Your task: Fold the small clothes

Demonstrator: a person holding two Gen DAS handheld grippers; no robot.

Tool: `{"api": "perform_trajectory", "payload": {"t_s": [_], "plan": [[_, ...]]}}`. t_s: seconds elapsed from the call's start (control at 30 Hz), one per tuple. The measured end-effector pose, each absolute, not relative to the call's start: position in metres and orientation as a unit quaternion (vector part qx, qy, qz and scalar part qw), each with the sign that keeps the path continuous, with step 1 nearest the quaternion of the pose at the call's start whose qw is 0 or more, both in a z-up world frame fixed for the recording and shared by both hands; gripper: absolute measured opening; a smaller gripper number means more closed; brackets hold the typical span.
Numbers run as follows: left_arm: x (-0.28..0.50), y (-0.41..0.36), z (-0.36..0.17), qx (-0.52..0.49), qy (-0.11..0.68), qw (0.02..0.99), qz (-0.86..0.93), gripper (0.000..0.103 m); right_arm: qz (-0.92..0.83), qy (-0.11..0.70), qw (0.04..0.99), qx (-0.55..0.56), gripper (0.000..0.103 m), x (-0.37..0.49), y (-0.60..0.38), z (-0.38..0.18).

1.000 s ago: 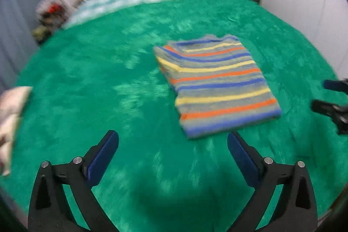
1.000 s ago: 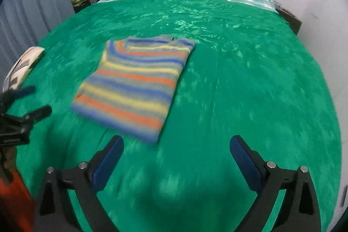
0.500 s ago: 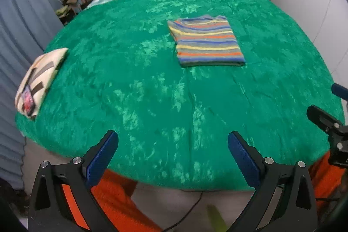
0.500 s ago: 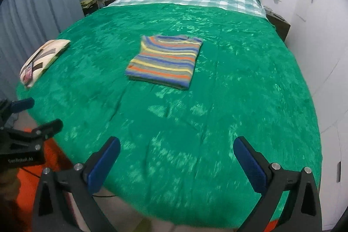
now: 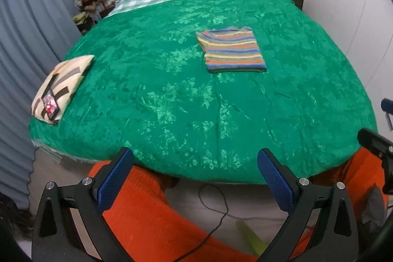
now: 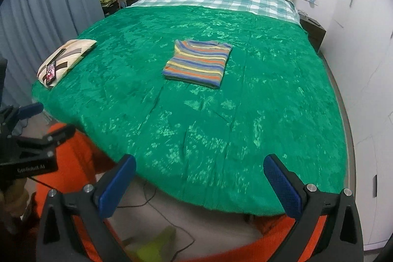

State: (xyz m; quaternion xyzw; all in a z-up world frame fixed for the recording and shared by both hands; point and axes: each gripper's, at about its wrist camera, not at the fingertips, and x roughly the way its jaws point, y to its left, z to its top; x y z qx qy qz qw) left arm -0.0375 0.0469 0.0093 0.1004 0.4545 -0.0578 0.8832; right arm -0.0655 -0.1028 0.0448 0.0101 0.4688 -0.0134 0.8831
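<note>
One striped sweater (image 5: 232, 50) sits neatly folded mid-bed on the green blanket (image 5: 172, 102), so it looks basically done, with left gripper (image 5: 196, 178) and right gripper (image 6: 200, 183) fingers spread apart, holding nothing.

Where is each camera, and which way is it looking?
Left wrist: sits on the left gripper beyond the foot of the bed, facing the headboard; its open fingers and orange legs show, right gripper at the right edge.
Right wrist: sits on the right gripper, same direction, from further right; its open fingers show, left gripper at the left edge.
Both share: the folded striped sweater, green blanket, patterned pillow.
</note>
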Motion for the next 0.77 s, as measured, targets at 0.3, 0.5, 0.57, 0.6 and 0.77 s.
{"api": "perform_trajectory", "payload": {"t_s": [0.3,0.5,0.57,0.6,0.77], "plan": [[-0.054,0.05,0.018,0.096,0.445,0.889,-0.053,0.101,-0.023,0.452,0.892,0.007,0.102,-0.084,-0.094,0.067],[-0.055,0.05,0.023,0.086,0.437,0.893,-0.063,0.101,-0.029,0.445,0.895,0.006,0.102,-0.084,-0.091,0.07],[-0.055,0.05,0.023,0.079,0.439,0.893,-0.067,0.101,-0.031,0.444,0.896,0.006,0.102,-0.083,-0.091,0.069],[-0.055,0.051,0.023,0.077,0.439,0.893,-0.067,0.101,-0.031,0.443,0.896,0.006,0.102,-0.083,-0.091,0.069],[-0.057,0.047,0.023,0.086,0.432,0.896,-0.057,0.101,-0.028,0.444,0.896,0.01,0.102,-0.082,-0.092,0.067]]}}
